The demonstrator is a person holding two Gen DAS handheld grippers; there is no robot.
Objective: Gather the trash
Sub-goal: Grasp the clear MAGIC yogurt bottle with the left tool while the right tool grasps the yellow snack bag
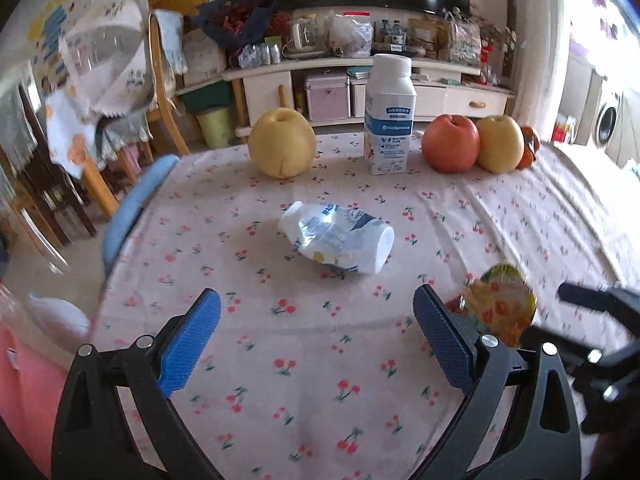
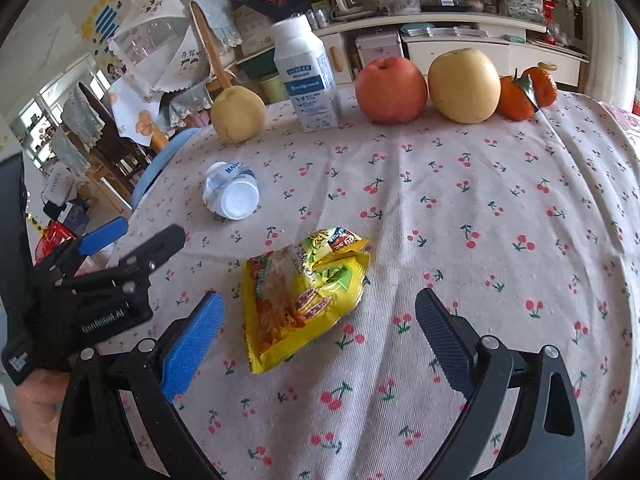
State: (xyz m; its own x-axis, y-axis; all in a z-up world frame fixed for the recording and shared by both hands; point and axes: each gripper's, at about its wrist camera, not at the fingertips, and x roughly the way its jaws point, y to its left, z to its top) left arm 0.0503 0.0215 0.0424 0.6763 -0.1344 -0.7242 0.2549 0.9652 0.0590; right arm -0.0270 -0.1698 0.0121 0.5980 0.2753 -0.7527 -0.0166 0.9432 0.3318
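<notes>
Two wide-spread grippers [image 1: 316,312] [image 2: 320,312] above tablecloth [image 2: 480,240]

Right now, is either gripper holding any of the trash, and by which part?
Nothing is held. The left gripper is open, short of the crushed bottle. The right gripper is open around the yellow snack wrapper, not yet closed on it.

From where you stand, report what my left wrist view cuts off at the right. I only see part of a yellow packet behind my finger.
Observer: It is a crumpled yellow snack wrapper, lying flat between the open right gripper fingers.
Operator: Tell me what hides behind the yellow pear on the far right.
Observer: Two orange tangerines with a green leaf.
Operator: Describe the crushed white plastic bottle's near end.
Observer: The crushed bottle shows its round white base.
</notes>
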